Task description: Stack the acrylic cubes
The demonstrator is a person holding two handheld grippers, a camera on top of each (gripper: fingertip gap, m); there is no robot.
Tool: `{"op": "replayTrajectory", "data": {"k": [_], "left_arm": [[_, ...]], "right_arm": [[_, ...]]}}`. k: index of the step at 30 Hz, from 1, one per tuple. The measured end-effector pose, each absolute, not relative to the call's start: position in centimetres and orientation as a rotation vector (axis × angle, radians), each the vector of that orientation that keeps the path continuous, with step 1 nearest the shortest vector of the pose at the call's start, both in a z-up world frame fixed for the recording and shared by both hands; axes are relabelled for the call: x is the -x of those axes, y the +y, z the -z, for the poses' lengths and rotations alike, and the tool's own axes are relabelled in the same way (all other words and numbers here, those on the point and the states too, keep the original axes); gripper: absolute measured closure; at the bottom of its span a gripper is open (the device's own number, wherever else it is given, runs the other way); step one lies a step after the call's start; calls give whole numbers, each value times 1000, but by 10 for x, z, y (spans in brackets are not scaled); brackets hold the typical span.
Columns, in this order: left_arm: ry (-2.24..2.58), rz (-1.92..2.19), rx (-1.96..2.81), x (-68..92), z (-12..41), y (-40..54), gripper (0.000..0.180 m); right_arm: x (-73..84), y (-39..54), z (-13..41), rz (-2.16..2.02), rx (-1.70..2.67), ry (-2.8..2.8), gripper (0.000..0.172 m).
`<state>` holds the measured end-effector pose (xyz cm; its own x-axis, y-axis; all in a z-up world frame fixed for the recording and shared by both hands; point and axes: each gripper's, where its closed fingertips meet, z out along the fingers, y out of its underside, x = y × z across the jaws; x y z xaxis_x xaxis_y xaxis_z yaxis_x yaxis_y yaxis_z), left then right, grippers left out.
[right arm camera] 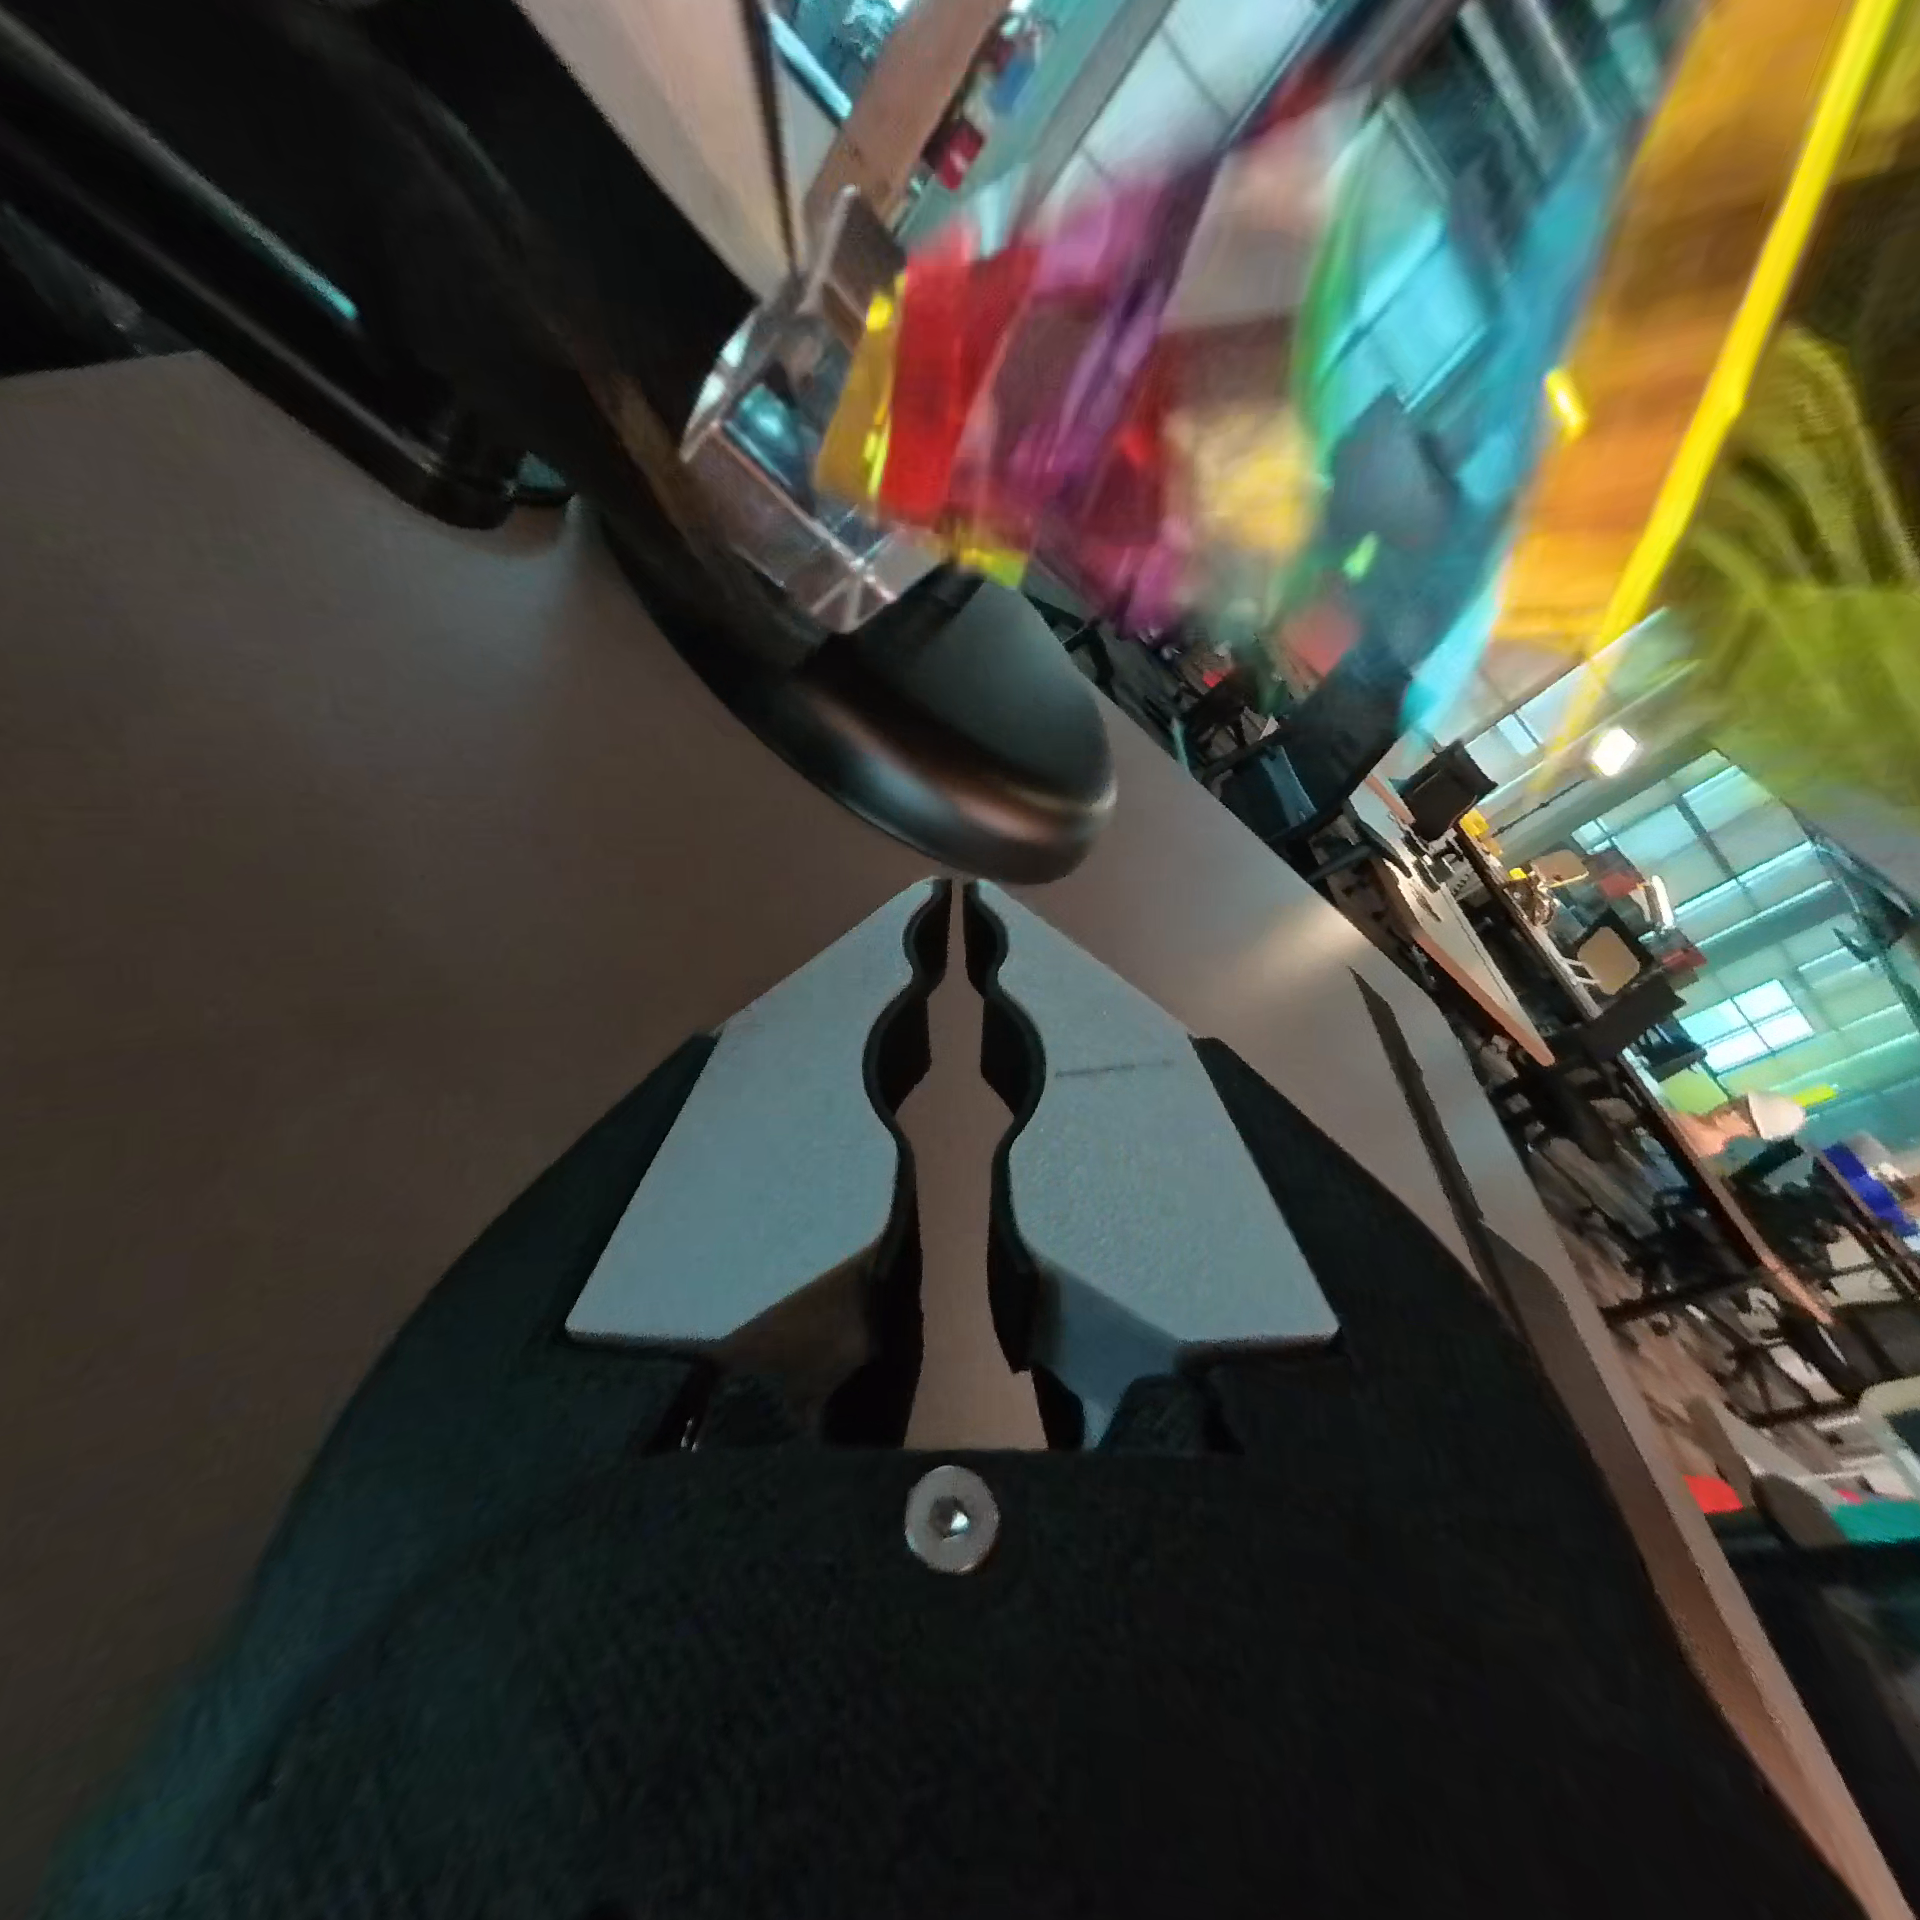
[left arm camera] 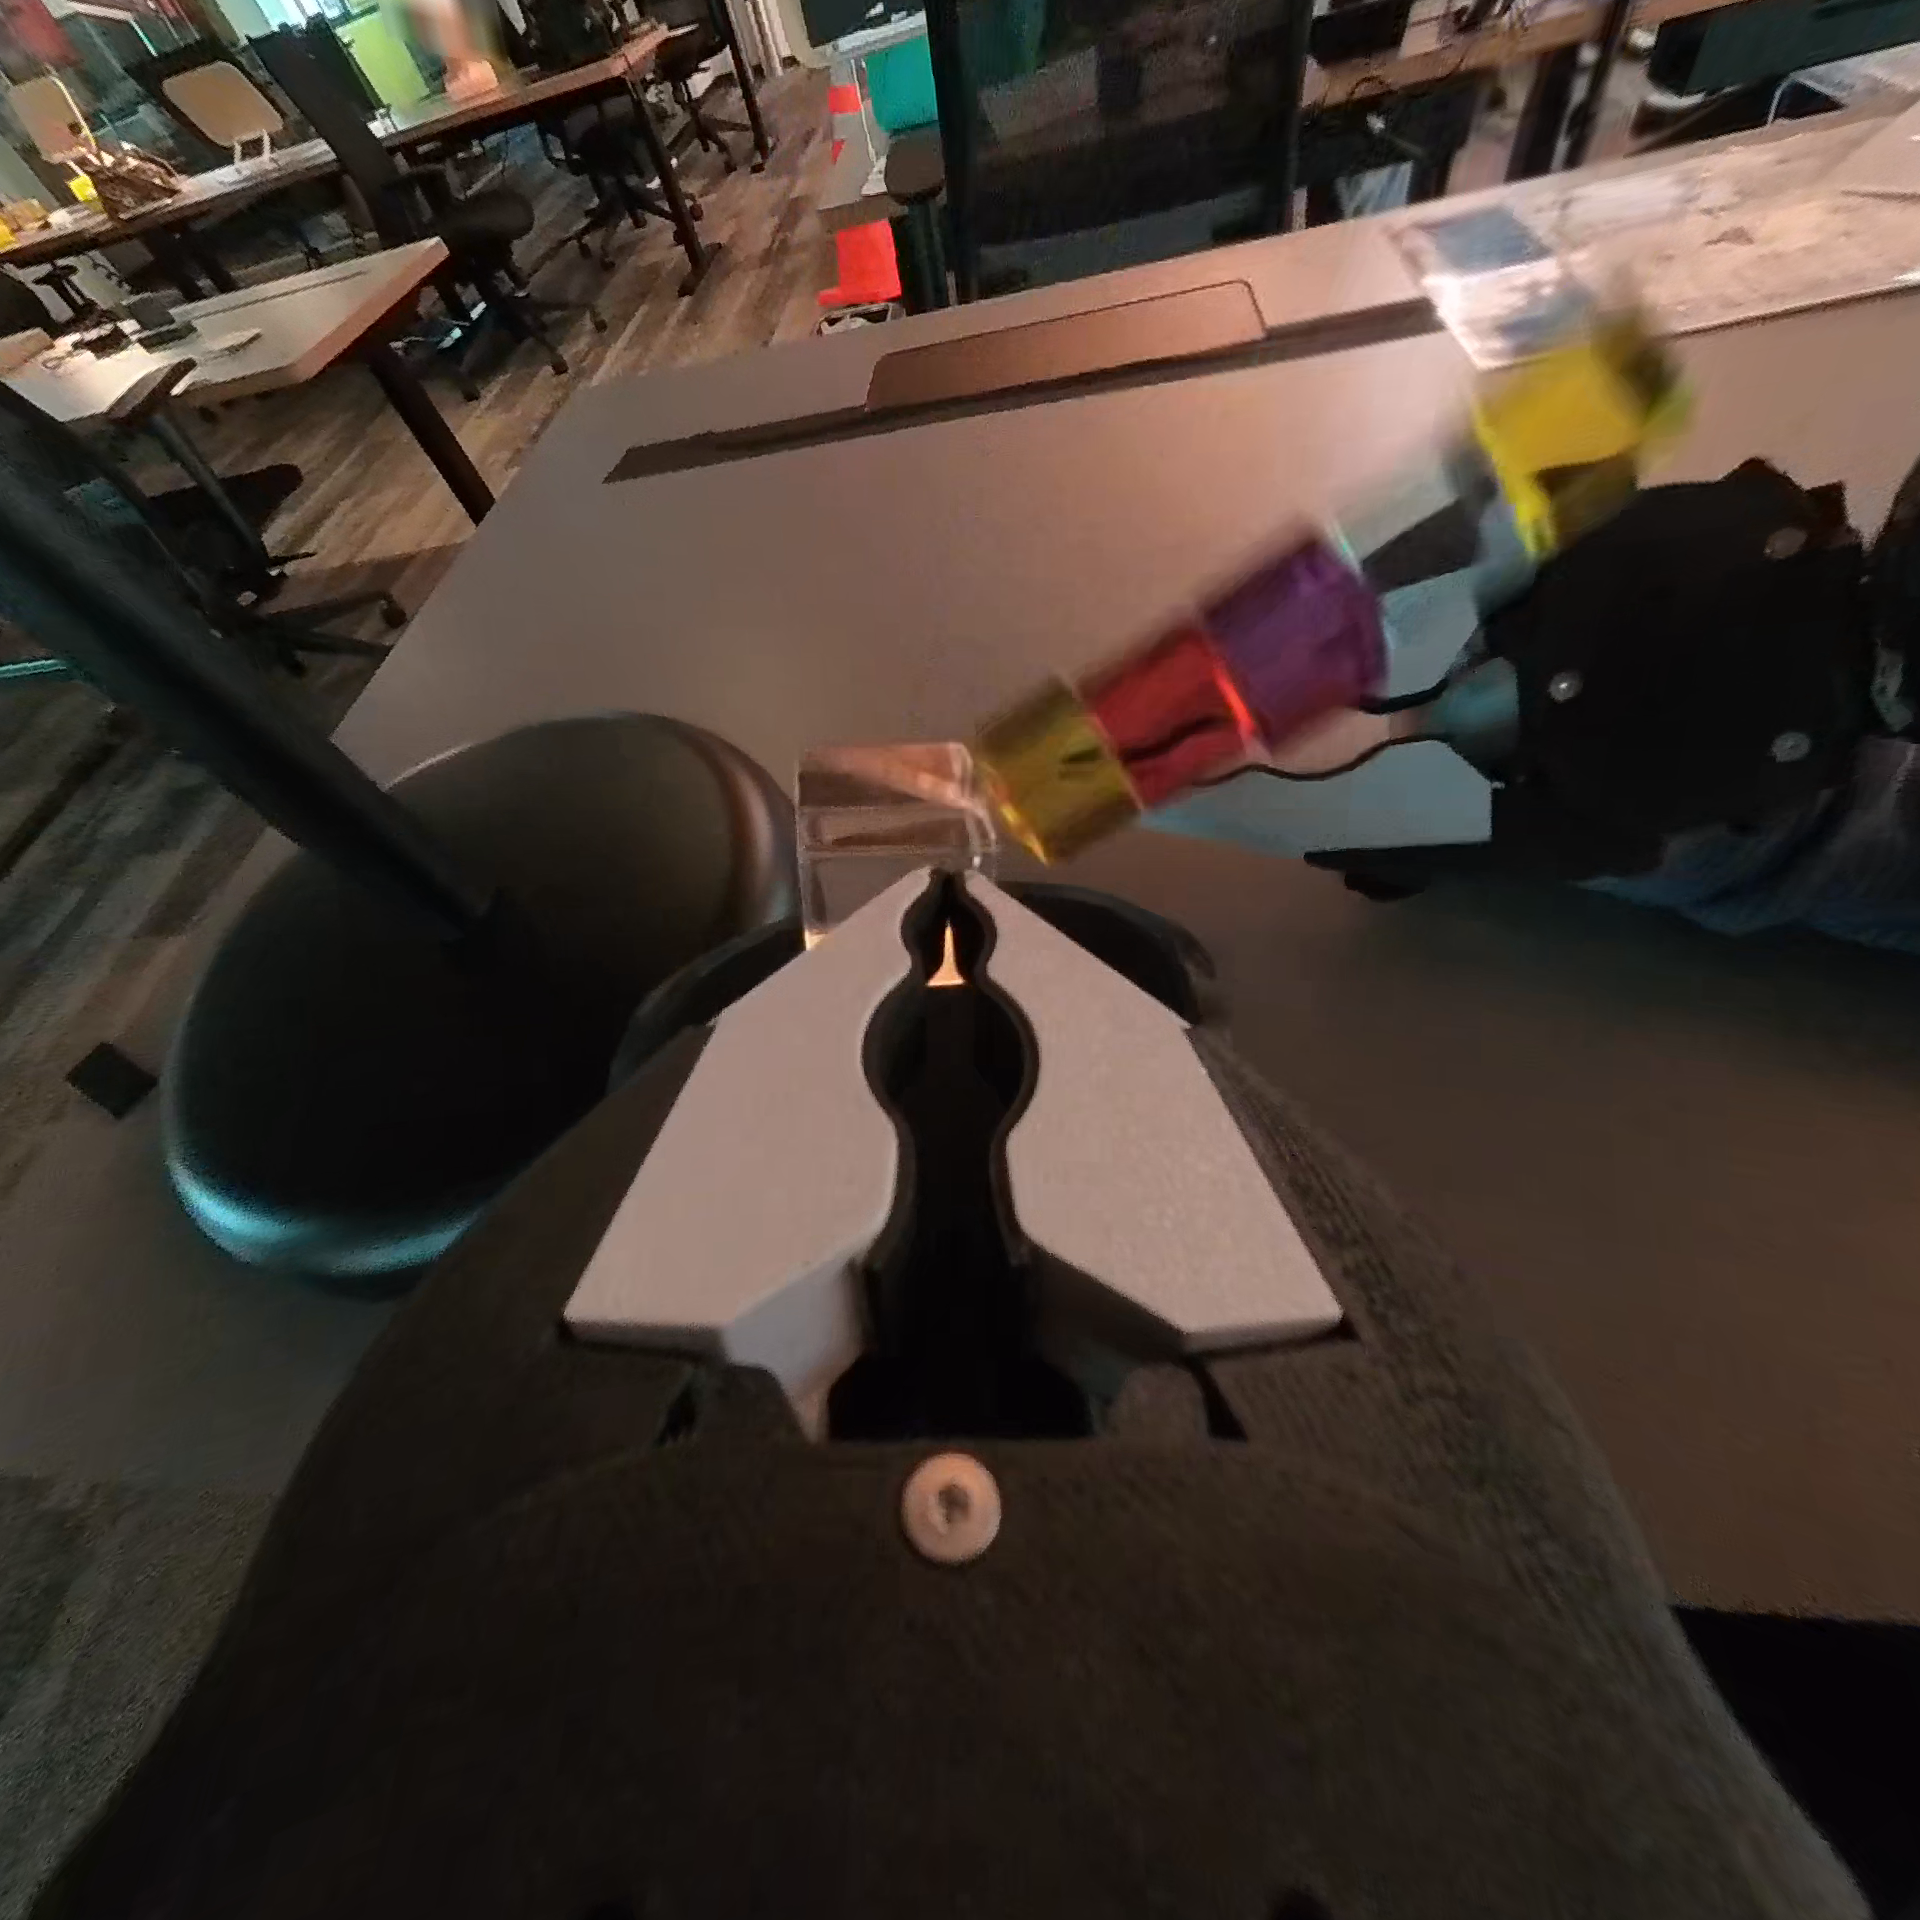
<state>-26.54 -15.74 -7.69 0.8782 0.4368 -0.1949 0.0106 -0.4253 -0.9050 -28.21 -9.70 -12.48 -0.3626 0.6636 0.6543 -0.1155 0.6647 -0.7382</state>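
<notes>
Left wrist view: the left tongs (left arm camera: 943,878) are sitting fully closed, tips meeting just under the near face of a clear cube (left arm camera: 883,805); nothing plainly sits between the pads, so they are reading as closed beside the cube rather than gripping it

Chain of cubes: the clear cube is leading a blurred row of amber cube (left arm camera: 1049,774), red cube (left arm camera: 1153,707) and purple cube (left arm camera: 1299,629); the row is running up and right toward the right tongs (left arm camera: 1455,623), whose grey fingers (left arm camera: 1382,800) are flanking its far end; whether they are pinching it I cannot tell, since blur is hiding the contact

Placement: the row is hanging above the grey desk (left arm camera: 831,540), slanting, beside a dark round lamp base (left arm camera: 416,987)

Right wrist view: the right tongs (right arm camera: 954,883) are showing tips nearly touching with nothing between them; the desk (right arm camera: 312,831) is lying tilted; the lamp base (right arm camera: 966,748) is sitting just beyond the tips

Only here: the cubes are passing close above the lens as smeared colour (right arm camera: 1039,416)

Only in left view: the row's order and its slant
</notes>
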Motion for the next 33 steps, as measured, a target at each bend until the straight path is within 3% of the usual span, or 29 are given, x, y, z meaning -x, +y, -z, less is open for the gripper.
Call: {"op": "replayTrajectory", "data": {"k": [11, 27, 33], "left_arm": [[-365, -492, 1962, 274, 76, -157, 180], [-375, -534, 1495, 254, 15, -193, 180], [-424, -508, 1453, 258, 15, -221, 180]], "right_arm": [[286, -88, 144, -689, 408, -1832, 172], [286, -65, 127, -738, 503, -1727, 172], [285, -61, 123, -749, 521, -1701, 172]]}}
